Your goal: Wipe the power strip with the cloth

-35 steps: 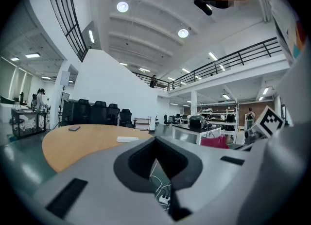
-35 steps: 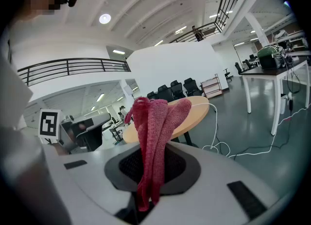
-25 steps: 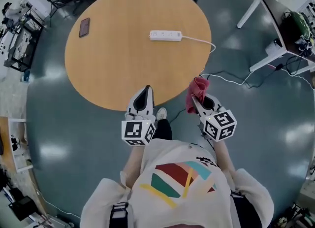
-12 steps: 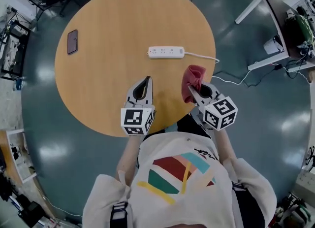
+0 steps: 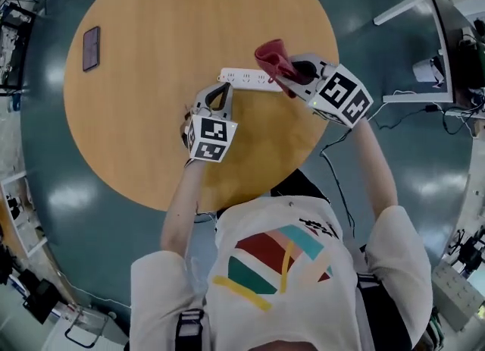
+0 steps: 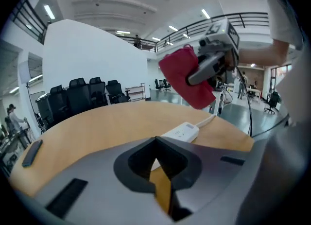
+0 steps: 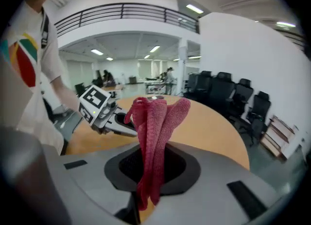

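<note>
Lying just ahead of both grippers' tips, the white plastic power strip (image 5: 244, 78) sits on the round wooden table (image 5: 144, 130). The right gripper (image 5: 291, 76), arm stretched forward, is clamped on the bunched red knitted cloth (image 5: 271, 55) above the strip's cable end. The left gripper (image 5: 224, 88), jaws together and empty, points at its other end. Bare tabletop spreads beyond toward a dark phone (image 5: 91, 37). A second ago both grippers hung at the table's near edge.

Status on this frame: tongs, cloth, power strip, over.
Left tongs shut, empty, beside power strip. Right tongs shut on red cloth, held above strip. Phone far off, nothing blocking.
</note>
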Motion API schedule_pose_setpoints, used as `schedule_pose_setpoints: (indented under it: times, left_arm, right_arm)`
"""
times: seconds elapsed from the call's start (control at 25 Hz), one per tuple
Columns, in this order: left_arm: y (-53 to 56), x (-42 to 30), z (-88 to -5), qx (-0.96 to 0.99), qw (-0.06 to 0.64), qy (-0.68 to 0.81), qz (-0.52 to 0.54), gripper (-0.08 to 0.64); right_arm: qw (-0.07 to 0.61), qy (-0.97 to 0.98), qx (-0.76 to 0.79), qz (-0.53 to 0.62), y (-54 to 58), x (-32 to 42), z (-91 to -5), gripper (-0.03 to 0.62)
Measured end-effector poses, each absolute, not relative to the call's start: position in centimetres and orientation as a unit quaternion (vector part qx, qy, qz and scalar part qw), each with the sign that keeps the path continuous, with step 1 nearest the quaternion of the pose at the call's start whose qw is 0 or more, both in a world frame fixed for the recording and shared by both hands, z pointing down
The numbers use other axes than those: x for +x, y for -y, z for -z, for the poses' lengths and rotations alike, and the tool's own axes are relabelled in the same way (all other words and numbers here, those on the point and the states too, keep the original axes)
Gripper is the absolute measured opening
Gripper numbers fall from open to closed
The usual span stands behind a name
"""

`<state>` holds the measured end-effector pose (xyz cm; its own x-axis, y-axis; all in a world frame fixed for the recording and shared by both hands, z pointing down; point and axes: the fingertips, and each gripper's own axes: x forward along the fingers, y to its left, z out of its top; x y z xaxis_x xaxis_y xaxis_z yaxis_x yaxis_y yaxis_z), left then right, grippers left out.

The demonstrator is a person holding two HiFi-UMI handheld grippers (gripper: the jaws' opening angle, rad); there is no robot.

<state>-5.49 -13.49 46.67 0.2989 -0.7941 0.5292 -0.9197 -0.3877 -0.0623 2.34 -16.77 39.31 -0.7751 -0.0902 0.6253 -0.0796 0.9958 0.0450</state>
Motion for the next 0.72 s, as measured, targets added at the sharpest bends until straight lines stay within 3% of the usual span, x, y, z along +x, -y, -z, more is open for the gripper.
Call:
schedule_pose_setpoints:
  times: [0.32,0.56,0.72]
  left_arm:
    - [15.9,-5.4,-49.9,0.790,0.165,0.510,-0.299,0.041]
    - [16.3,-5.9,-51.1,0.785,0.203,0.507,-0.293,0.041]
    - [16.3,-6.0,-51.0,0.784,0.220,0.504,-0.289,0.041]
  right_arm:
    - [0.462,0.853,-0.243,0.001,19.6,-4.6,-46.7,0.038]
    - [0.526,0.793,-0.308,-0.010,20.0,-7.9,-50.7,0.040]
    - [0.526,0.785,-0.325,-0.033,19.4,-8.6,-50.9,0.040]
